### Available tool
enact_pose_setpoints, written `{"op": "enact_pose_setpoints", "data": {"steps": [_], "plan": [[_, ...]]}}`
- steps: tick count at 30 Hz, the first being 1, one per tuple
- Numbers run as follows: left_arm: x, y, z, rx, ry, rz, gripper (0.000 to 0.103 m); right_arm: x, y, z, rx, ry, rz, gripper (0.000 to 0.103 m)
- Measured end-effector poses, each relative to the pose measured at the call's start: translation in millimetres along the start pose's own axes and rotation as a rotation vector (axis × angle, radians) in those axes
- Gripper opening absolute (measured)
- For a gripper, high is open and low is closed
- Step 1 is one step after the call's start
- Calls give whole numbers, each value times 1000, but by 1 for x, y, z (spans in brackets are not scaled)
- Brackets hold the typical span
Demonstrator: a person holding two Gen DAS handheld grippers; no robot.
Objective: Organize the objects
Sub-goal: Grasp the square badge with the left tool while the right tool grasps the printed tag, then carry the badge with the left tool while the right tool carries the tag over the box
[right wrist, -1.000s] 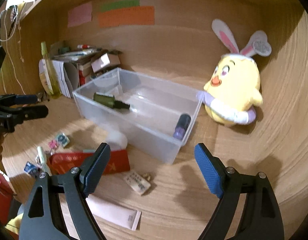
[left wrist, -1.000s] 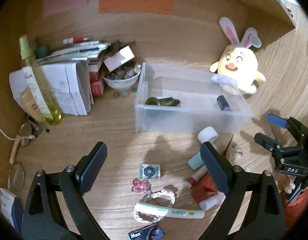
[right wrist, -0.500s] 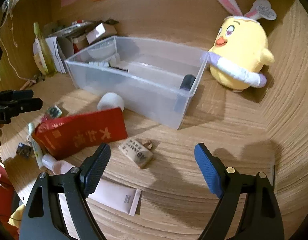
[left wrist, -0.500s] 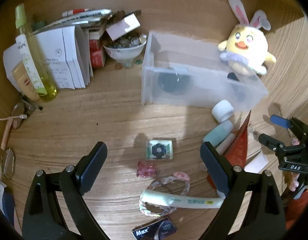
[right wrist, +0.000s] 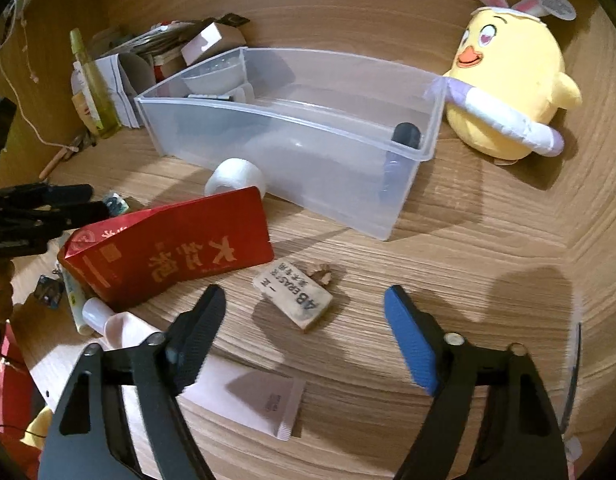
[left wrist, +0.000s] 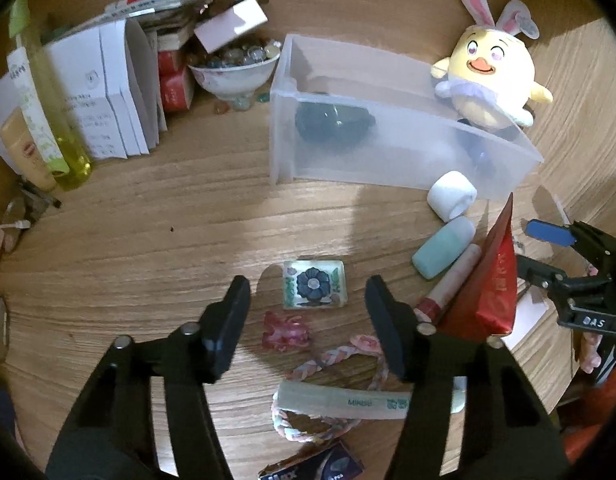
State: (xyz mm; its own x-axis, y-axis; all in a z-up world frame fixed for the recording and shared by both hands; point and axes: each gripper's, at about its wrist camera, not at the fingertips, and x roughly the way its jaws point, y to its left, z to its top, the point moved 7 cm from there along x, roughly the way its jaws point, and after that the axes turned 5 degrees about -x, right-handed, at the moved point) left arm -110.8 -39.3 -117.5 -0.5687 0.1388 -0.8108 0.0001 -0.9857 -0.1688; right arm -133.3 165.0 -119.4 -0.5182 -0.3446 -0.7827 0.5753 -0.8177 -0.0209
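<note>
Left wrist view shows the wooden surface [left wrist: 148, 240] carrying a clear plastic bin [left wrist: 387, 156] with dark items inside, near a yellow plush chick [left wrist: 491, 80]. Closer lie a red packet [left wrist: 493, 280], a teal tube [left wrist: 443, 252] and a flower-printed tile [left wrist: 313, 285] just ahead of the left tongs [left wrist: 308, 300], which gape wide and hold nothing. In the right wrist view, the right tongs [right wrist: 304, 306] are spread wide and empty over an eraser [right wrist: 294, 298].
</note>
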Motion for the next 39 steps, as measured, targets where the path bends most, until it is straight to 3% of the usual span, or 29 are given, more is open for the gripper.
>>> {"op": "enact_pose_setpoints", "data": {"steps": [3, 7, 9, 11, 15, 39], "plan": [[4, -1, -2, 1, 12, -7, 52, 7, 0, 1, -3, 23, 8, 56], [6, -2, -2, -2, 16, -13, 49, 8, 3, 1, -17, 28, 2, 55], [8, -2, -1, -3, 18, -17, 42, 9, 4, 1, -27, 27, -7, 54], [8, -3, -1, -1, 17, -20, 36, 10, 7, 1, -35, 30, -11, 51], [7, -3, -1, -8, 11, -25, 35, 12, 8, 2, -43, 26, -15, 41], [-45, -17, 23, -20, -162, 1, 33, -39, -2, 15, 7, -105, -34, 40]]}}
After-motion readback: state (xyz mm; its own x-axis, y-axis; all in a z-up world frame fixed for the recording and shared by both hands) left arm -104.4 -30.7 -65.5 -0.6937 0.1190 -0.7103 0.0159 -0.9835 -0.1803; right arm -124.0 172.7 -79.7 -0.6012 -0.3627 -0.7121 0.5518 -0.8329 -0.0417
